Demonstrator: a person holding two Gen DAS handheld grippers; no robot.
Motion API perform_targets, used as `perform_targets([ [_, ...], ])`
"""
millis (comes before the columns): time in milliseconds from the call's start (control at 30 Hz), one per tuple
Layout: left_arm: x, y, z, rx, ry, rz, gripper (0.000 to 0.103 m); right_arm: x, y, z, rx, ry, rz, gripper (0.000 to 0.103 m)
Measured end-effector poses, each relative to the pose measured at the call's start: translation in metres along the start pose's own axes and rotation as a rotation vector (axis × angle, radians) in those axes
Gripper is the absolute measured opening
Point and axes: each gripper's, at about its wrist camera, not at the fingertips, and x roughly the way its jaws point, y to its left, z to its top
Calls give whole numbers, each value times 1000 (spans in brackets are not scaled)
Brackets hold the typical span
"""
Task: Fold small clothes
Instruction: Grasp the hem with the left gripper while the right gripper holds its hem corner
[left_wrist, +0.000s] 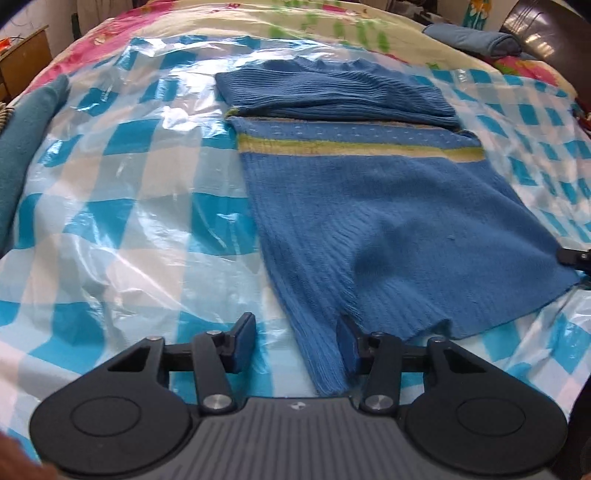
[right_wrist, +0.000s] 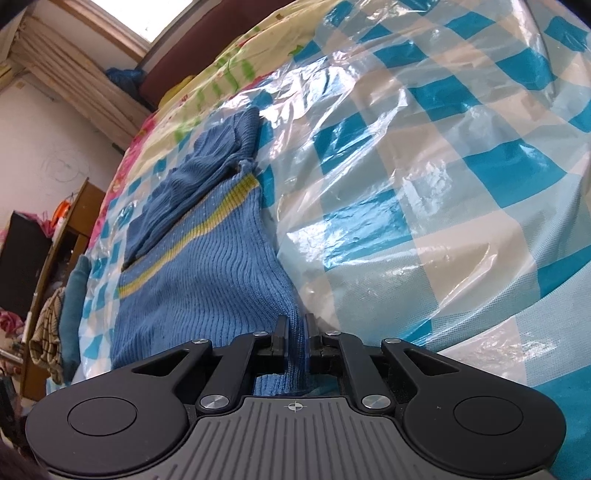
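Blue knit sweater with a yellow stripe lying partly folded on a bed's checked plastic sheet, left tool spread astride its near hem corner, right tool pinching the sweater's opposite hem corner, teal cloth at the bed's edge

The right gripper is sitting at six o'clock, its jaws standing narrowly apart with the hem corner of the blue sweater running between them; whether the pads are pressing the knit cannot be told. The sweater is stretching away toward ten o'clock, its yellow-green stripe crossing it, the sleeves lying folded over the far end. A clear plastic sheet is covering the blue-checked bedspread from one to four o'clock. A wooden cabinet is standing at nine o'clock.
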Motion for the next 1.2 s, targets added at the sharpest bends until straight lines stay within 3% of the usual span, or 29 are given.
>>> perform_targets([
  [167, 1, -2, 2, -26, 13, -70, 18, 1, 4, 2, -33, 20, 0, 13],
  [433, 5, 14, 2, -142, 37, -149, 17, 11, 11, 6, -65, 103, 27, 18],
  [533, 13, 20, 2, -159, 76, -169, 21, 15, 13, 4, -59, 122, 44, 19],
  [667, 21, 34, 3, -259, 91, -213, 21, 22, 13, 1, -18, 136, 73, 17],
  [767, 13, 38, -1, -258, 62, -214, 12, 15, 14, -1, -5, 115, 96, 9],
  [933, 7, 53, -7, -351, 30, -322, 10, -4, 13, -4, 59, 50, 167, 7],
  [1200, -11, 66, -13, -388, -21, -353, 10, -30, 21, -18, 109, -19, 246, 6],
])
